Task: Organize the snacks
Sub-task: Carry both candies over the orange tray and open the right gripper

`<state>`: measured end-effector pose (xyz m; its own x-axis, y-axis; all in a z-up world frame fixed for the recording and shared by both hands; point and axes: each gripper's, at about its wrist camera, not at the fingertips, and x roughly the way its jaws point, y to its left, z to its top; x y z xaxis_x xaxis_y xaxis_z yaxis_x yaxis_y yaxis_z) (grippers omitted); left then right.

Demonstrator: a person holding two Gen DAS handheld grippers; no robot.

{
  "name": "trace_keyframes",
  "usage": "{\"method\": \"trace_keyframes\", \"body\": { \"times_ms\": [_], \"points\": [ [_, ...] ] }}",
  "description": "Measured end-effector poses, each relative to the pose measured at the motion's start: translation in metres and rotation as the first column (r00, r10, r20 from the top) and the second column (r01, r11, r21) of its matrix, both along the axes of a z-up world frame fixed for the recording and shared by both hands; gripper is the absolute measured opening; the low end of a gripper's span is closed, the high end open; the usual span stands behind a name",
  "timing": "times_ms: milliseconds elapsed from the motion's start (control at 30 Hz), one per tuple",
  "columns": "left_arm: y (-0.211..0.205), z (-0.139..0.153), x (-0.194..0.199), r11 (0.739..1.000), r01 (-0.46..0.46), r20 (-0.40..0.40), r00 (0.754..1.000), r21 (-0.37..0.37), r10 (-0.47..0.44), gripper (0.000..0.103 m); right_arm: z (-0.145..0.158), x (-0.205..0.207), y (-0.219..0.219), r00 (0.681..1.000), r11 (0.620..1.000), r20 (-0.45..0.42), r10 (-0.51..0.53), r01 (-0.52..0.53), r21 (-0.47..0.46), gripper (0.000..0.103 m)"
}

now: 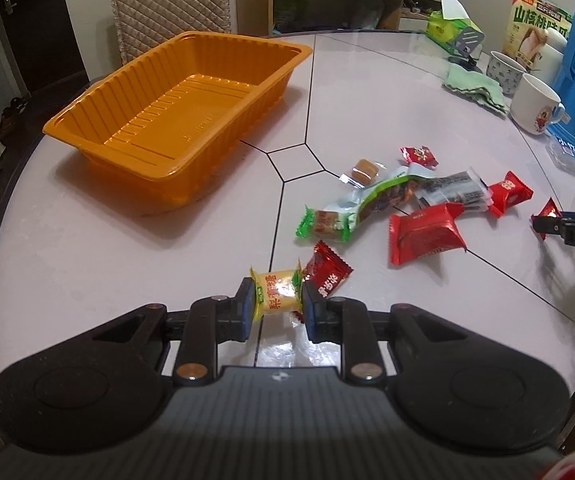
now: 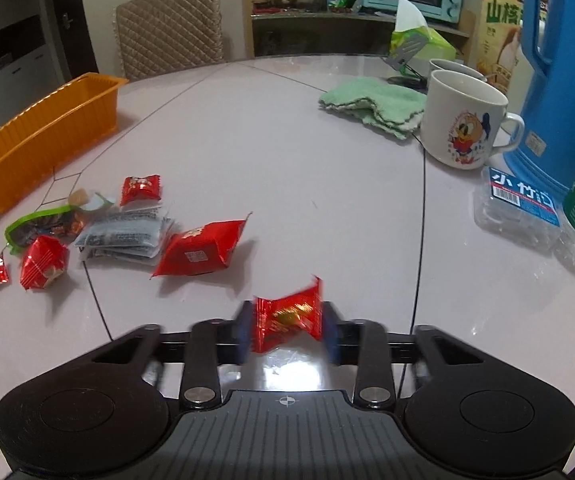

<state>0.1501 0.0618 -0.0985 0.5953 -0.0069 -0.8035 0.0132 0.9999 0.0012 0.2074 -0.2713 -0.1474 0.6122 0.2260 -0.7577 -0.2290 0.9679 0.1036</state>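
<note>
My left gripper (image 1: 277, 298) is shut on a yellow wrapped candy (image 1: 278, 289), held just above the pale table near its front edge. The orange tray (image 1: 59, 122) stands empty at the far left. To the right lies a loose pile: a green-edged snack bar (image 1: 351, 208), a large red packet (image 1: 427, 236), a grey sachet (image 1: 451, 190) and small red candies (image 1: 329, 274). My right gripper (image 2: 287, 320) is shut on a red foil candy (image 2: 289, 314) close above the table, right of the pile. In the left wrist view the right gripper (image 1: 543, 226) shows at the right edge.
At the table's right side stand a white cartoon mug (image 2: 463, 120), a second mug (image 2: 447, 66), a blue thermos jug (image 2: 559, 80) and a tissue pack (image 2: 519, 204). A green cloth (image 2: 375, 106) lies behind. A quilted chair (image 1: 167, 4) stands beyond the tray.
</note>
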Motion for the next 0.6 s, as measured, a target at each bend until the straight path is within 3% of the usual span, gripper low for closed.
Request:
{"method": "trace_keyframes", "body": {
  "times_ms": [233,367,600],
  "points": [
    [0.005,0.007,0.001,1.0,-0.011,0.015,1.0,-0.009,0.011,0.022,0.01,-0.004,0.0,1.0,1.0,-0.006,-0.01,0.01,0.024,0.024],
    [0.009,0.015,0.003,1.0,-0.013,0.026,1.0,-0.021,0.014,0.022,0.029,-0.007,0.003,1.0,0.996,0.005,-0.003,0.002,0.084,0.024],
    [0.011,0.035,0.012,0.999,-0.012,0.054,0.998,-0.046,0.014,0.022,0.064,0.001,0.036,0.995,0.98,0.037,0.091,-0.096,0.176,0.024]
  ]
}}
